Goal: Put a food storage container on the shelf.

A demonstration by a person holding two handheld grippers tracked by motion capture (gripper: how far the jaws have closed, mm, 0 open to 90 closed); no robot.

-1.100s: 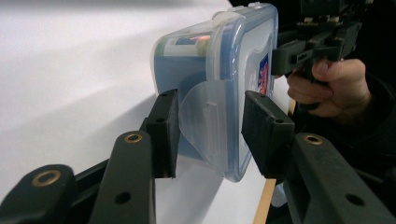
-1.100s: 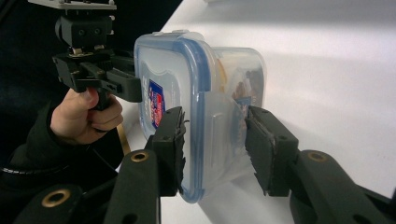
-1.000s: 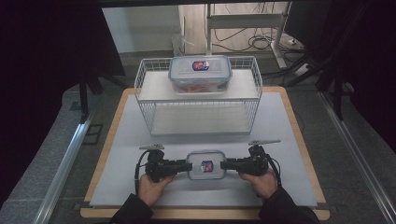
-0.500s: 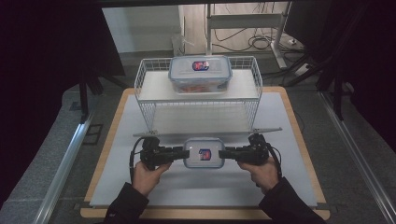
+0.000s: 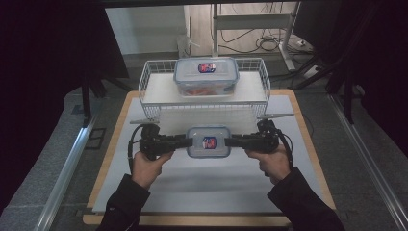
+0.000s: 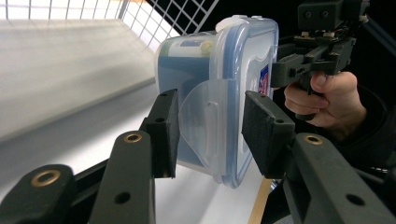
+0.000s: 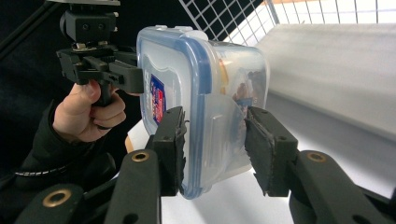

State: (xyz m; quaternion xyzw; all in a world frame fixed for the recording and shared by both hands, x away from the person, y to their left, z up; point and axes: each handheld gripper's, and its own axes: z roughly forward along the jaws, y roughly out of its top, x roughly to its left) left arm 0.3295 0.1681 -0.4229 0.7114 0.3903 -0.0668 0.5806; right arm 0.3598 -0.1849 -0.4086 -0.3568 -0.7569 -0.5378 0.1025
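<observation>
A white mat (image 5: 202,183) covers a wooden board (image 5: 308,144) on the table, and around it the room is dark, with cables on the floor at the back. On the far part of the board stands a white wire basket rack (image 5: 154,82), and on its shelf rests a second container (image 5: 206,76) with a blue-edged lid and something reddish inside.

The task's thing is a small clear container (image 5: 209,142) with a blue-rimmed lid and a red and blue label on top. It is in the air above the mat, in front of the rack, between the two grippers — one at each short end.

The left gripper (image 5: 185,142) comes from the left side in the high view, carried by the left hand (image 5: 150,166). In the left gripper view its two black pads (image 6: 168,130) stand on both sides of the container's end, one against the body and one against the lid, with the clear locking flap (image 6: 205,121) between them. So this claw is closed on the container.

The right gripper (image 5: 230,142), in the right hand (image 5: 272,161), does the same at the opposite end. In the right gripper view one pad (image 7: 173,144) presses on the lid side and the other on the bottom side — it grips the container too. Some food is visible through the clear wall there.
</observation>
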